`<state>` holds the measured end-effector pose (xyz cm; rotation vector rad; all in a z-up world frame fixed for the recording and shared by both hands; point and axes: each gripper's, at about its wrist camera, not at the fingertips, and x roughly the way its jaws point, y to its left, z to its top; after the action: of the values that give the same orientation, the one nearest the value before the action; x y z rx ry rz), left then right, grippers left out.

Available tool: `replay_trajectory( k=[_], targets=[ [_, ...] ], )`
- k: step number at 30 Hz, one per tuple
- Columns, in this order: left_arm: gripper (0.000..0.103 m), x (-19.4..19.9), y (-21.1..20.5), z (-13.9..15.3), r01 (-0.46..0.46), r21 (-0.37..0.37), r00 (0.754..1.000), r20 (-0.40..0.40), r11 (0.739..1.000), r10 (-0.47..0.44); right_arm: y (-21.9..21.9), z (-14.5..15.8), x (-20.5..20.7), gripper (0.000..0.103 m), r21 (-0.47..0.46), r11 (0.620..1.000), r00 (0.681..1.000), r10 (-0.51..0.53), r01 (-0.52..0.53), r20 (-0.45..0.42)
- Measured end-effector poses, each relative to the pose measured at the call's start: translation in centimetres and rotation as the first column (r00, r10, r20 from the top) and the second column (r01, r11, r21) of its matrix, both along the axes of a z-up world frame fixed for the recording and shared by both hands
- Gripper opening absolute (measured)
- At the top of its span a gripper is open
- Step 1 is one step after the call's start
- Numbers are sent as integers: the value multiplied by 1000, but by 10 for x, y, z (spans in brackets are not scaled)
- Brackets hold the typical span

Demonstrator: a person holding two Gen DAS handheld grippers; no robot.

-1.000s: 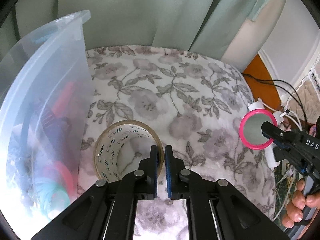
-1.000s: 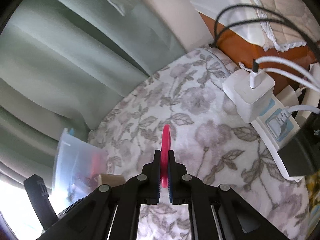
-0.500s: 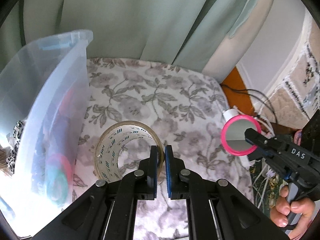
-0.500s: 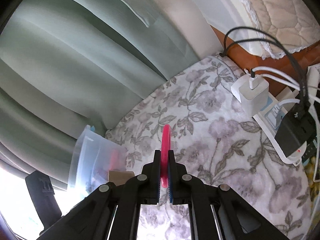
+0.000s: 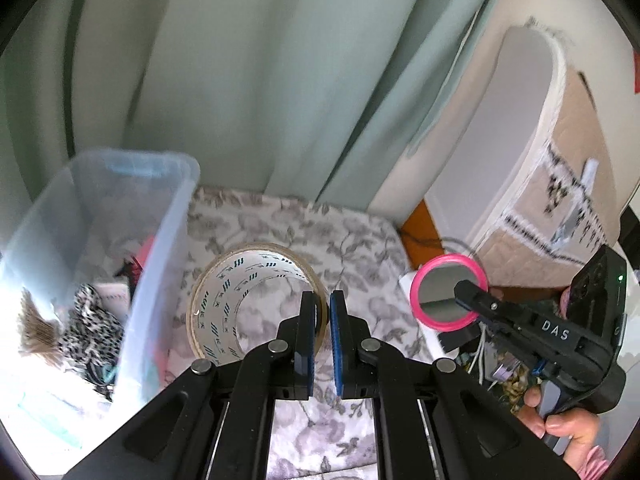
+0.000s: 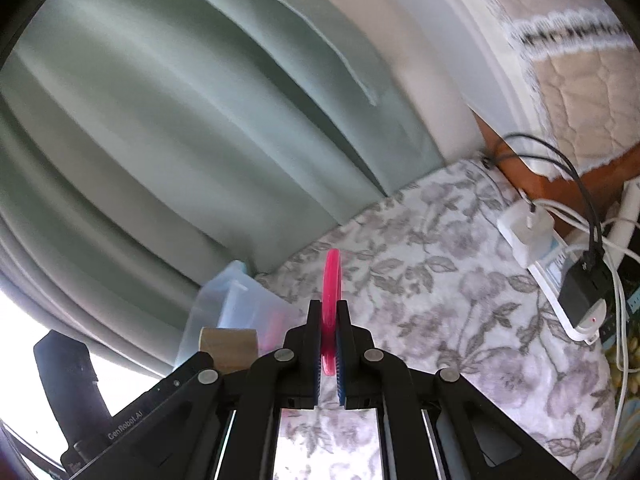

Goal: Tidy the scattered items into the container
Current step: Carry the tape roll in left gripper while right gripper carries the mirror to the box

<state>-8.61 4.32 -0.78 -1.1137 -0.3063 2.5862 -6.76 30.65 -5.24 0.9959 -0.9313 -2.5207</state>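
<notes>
My left gripper (image 5: 322,300) is shut on the rim of a roll of brown packing tape (image 5: 224,292) and holds it up above the flowered cloth. A clear plastic container (image 5: 160,264) with several items inside stands just left of the roll. My right gripper (image 6: 330,312) is shut on a round pink-framed mirror (image 6: 332,280), seen edge-on. In the left wrist view the mirror (image 5: 440,288) shows face-on at the right, held in the air by the right gripper (image 5: 460,292). In the right wrist view the container (image 6: 236,304) and the tape (image 6: 228,344) show at lower left.
A flowered cloth (image 6: 440,300) covers the surface. A white power strip with chargers and cables (image 6: 560,264) lies at its right edge. Green curtains (image 5: 240,80) hang behind. A quilted bed edge (image 5: 560,184) is at the right.
Both grippers have risen with their loads. The container's open top now shows in the left wrist view, and the tape sits higher beside its wall. The mirror has moved closer to the tape.
</notes>
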Motion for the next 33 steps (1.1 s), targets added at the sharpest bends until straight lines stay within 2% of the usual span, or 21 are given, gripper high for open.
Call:
replay_trajectory(
  k=[8, 15, 20, 26, 33],
  targets=[
    [7, 19, -42, 32, -63, 66, 994, -86, 996, 68, -34, 43, 15, 6, 37, 997, 992, 75, -71, -100],
    [7, 35, -81, 41, -129, 104, 982, -125, 986, 141, -73, 60, 17, 6, 69, 987, 979, 152, -144, -134],
    [7, 44, -119, 41, -200, 135, 967, -131, 970, 218, -105, 67, 16, 6, 100, 974, 966, 216, -203, -143],
    [7, 47, -156, 26, -279, 171, 948, -110, 945, 300, -146, 63, 12, 6, 133, 952, 948, 292, -276, -123],
    [7, 49, -182, 6, -328, 195, 934, -80, 924, 348, -188, 51, 7, 6, 161, 919, 924, 375, -359, -82]
  ],
)
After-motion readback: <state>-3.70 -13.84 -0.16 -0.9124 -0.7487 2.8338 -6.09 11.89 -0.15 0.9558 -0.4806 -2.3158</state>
